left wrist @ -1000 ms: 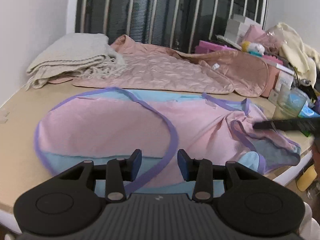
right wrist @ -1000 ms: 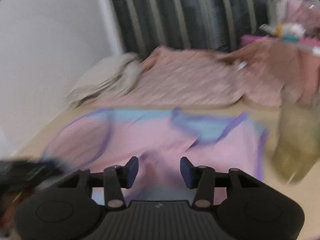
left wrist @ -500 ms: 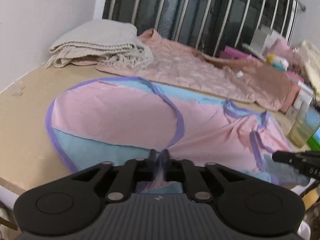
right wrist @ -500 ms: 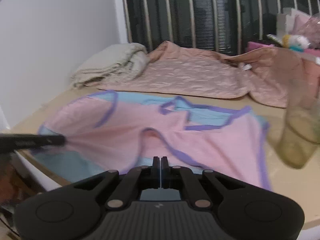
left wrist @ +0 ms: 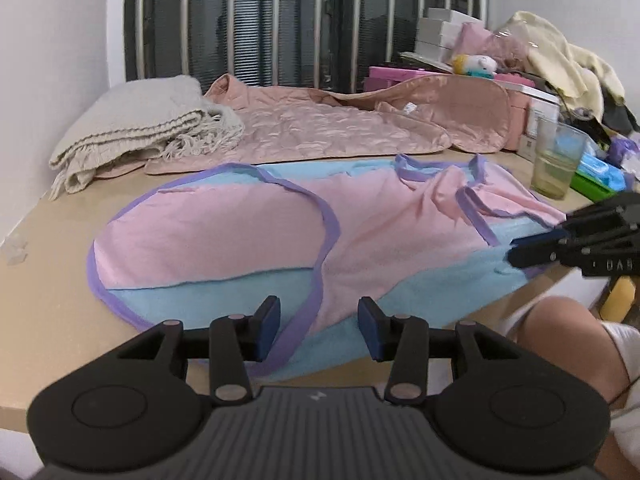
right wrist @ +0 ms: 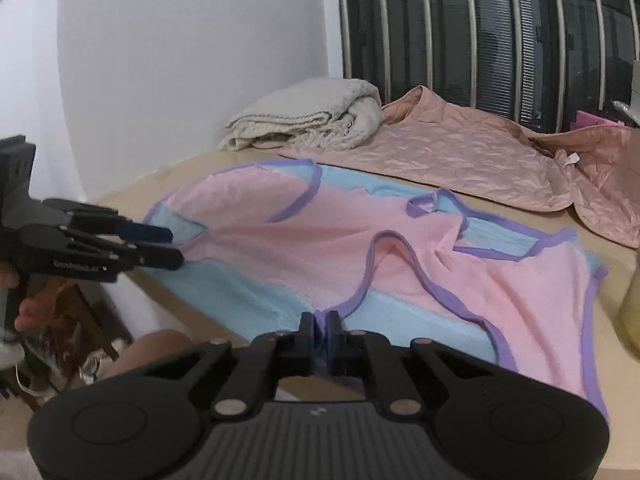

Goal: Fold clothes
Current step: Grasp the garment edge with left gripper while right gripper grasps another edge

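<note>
A tan table [left wrist: 48,240] stands by a barred window, and the pink and blue garment [left wrist: 248,232] lies spread along its near edge. The left gripper [left wrist: 318,330] has just let go and its fingers are wide, while the right gripper [right wrist: 320,326] pinches the purple hem, so this fold looks half held.

A folded beige fringed knit blanket [left wrist: 132,128] lies beside a quilted dusty-pink satin cover [left wrist: 328,128] on the tan surface [left wrist: 52,240]; a clear plastic cup [left wrist: 558,158] stands near stacked boxes [left wrist: 444,36] before barred windows [left wrist: 260,20].
</note>
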A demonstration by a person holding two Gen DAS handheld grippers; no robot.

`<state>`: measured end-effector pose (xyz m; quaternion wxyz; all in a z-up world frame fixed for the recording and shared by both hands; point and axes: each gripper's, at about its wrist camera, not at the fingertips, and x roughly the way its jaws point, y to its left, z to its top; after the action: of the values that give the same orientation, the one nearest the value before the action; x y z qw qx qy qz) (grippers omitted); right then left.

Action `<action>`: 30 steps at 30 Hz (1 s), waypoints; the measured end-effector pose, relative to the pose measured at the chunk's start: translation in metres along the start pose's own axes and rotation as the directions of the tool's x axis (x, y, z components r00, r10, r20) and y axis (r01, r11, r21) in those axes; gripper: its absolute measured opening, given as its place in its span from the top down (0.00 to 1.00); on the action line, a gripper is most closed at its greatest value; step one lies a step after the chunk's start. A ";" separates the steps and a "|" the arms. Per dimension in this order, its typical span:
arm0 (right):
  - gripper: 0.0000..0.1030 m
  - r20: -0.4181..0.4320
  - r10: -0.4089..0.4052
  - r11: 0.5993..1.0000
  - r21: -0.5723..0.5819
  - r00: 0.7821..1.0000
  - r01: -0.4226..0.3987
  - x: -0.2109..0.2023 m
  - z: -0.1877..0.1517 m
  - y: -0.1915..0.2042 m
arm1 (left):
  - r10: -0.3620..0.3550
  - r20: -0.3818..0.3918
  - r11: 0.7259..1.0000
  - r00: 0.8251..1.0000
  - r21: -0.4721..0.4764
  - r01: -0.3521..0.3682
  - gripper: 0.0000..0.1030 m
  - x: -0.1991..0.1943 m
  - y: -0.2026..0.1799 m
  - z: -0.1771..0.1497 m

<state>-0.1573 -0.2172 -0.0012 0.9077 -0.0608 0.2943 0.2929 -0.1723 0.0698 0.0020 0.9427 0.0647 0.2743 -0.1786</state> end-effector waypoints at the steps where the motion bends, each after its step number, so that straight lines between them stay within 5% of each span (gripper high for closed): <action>1: 0.92 -0.009 -0.005 1.000 -0.010 1.000 0.005 -0.004 -0.001 -0.001 | -0.002 0.002 1.000 1.000 0.012 0.002 0.57 -0.002 -0.002 -0.002; 3: 0.86 -0.007 -0.013 0.998 -0.056 1.000 0.013 -0.013 -0.002 0.003 | 0.006 0.051 0.996 0.999 0.088 -0.010 0.55 -0.014 -0.009 -0.006; 5: 0.59 0.048 -0.026 0.979 -0.200 0.999 0.035 -0.025 -0.004 0.019 | 0.005 0.122 0.971 0.993 0.235 -0.034 0.37 -0.025 -0.024 -0.012; 7: 0.46 0.095 -0.024 0.913 -0.402 0.995 0.060 -0.029 -0.009 0.044 | -0.013 0.158 0.905 0.987 0.423 -0.056 0.34 -0.031 -0.042 -0.021; 10: 0.48 0.088 -0.049 0.753 -0.651 0.995 0.095 -0.014 -0.021 0.074 | -0.027 0.145 0.778 0.989 0.625 -0.071 0.34 -0.025 -0.059 -0.038; 12: 0.52 0.070 -0.090 0.687 -0.718 0.993 0.113 0.001 -0.029 0.078 | -0.020 0.135 0.727 0.991 0.682 -0.078 0.36 -0.016 -0.059 -0.045; 14: 0.73 0.059 -0.124 0.629 -0.767 0.991 0.124 0.014 -0.035 0.081 | -0.004 0.120 0.683 0.993 0.725 -0.085 0.58 -0.007 -0.058 -0.050; 15: 0.72 0.058 -0.128 0.625 -0.770 0.990 0.126 0.017 -0.036 0.079 | -0.002 0.103 0.677 0.995 0.732 -0.074 0.59 -0.004 -0.056 -0.050; 18: 0.84 0.046 -0.118 0.665 -0.738 0.992 0.113 0.015 -0.032 0.074 | -0.038 0.083 0.706 0.996 0.708 -0.032 0.71 -0.008 -0.047 -0.046; 19: 0.97 0.035 -0.103 0.694 -0.713 0.994 0.097 0.011 -0.027 0.071 | -0.053 0.069 0.727 0.996 0.687 -0.009 0.83 -0.012 -0.044 -0.042; 20: 0.99 0.009 -0.078 0.724 -0.687 0.997 0.063 0.006 -0.021 0.067 | -0.073 0.046 0.747 0.996 0.664 0.024 0.95 -0.018 -0.041 -0.035; 24: 0.99 -0.041 0.036 0.796 -0.603 0.998 -0.054 -0.012 0.017 0.041 | -0.173 -0.058 0.790 0.983 0.588 0.174 0.95 -0.028 -0.019 0.007; 30: 0.96 -0.039 0.013 0.864 -0.503 0.999 -0.031 0.027 0.084 -0.011 | -0.228 -0.180 0.892 0.957 0.356 0.280 0.87 0.035 0.041 0.078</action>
<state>-0.0916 -0.1890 0.0512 0.8518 -0.2971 0.2240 0.3687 -0.0909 0.0803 0.0501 0.8604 0.2202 0.3033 -0.3452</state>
